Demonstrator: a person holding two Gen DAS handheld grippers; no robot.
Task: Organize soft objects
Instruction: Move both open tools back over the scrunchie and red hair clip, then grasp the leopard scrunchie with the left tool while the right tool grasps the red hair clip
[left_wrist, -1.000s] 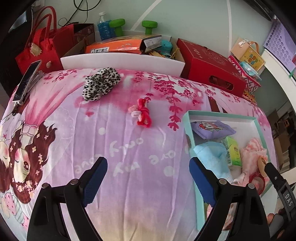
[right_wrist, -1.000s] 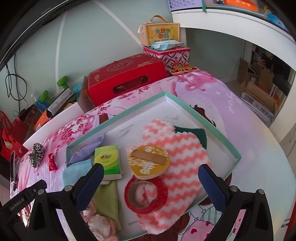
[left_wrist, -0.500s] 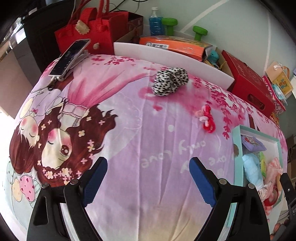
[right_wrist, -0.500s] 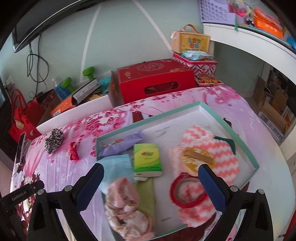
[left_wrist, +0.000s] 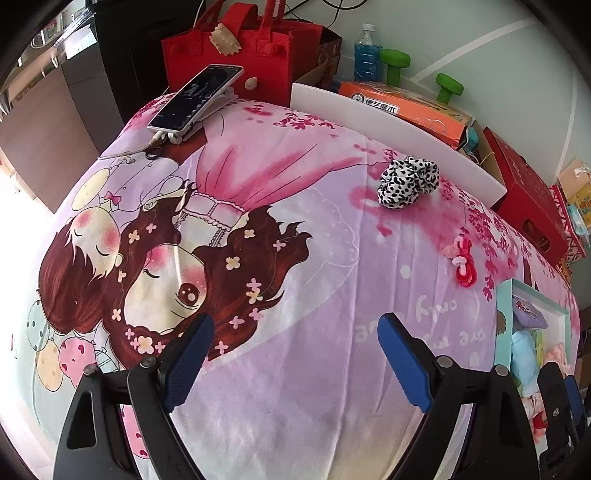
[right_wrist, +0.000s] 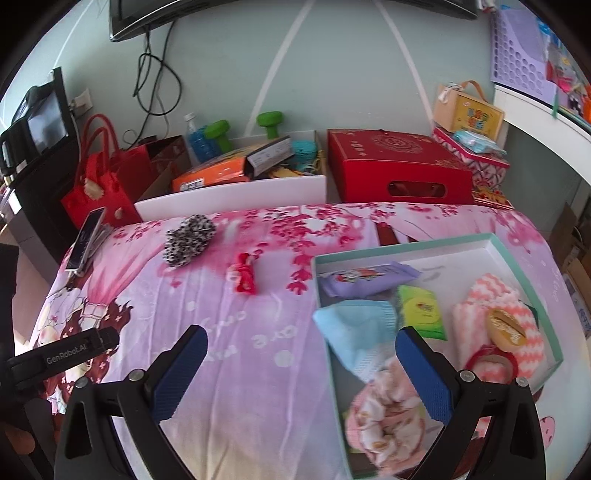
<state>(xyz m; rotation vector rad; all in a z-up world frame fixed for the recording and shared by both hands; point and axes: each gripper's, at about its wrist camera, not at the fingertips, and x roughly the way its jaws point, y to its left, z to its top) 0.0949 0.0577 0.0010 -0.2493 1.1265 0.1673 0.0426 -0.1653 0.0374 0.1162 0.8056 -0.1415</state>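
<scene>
Both claws are spread and hold nothing: the left claw (left_wrist: 295, 360) hangs over the bare blanket (left_wrist: 314, 387) on the desk, and the right claw (right_wrist: 301, 369) hangs at the near left edge of the tray (right_wrist: 524, 269), one finger over the blanket and the other over the soft things already in it. Two soft things lie outside the tray, the spotted scrunchie (right_wrist: 189, 239) near the far edge and the red bow (right_wrist: 244, 277) between it and the tray. The step looks like a reach for one of them; the bow, being nearer, seems the likely pick, and calls for moving forward, lowering the fingers either side of it and pinching.
</scene>
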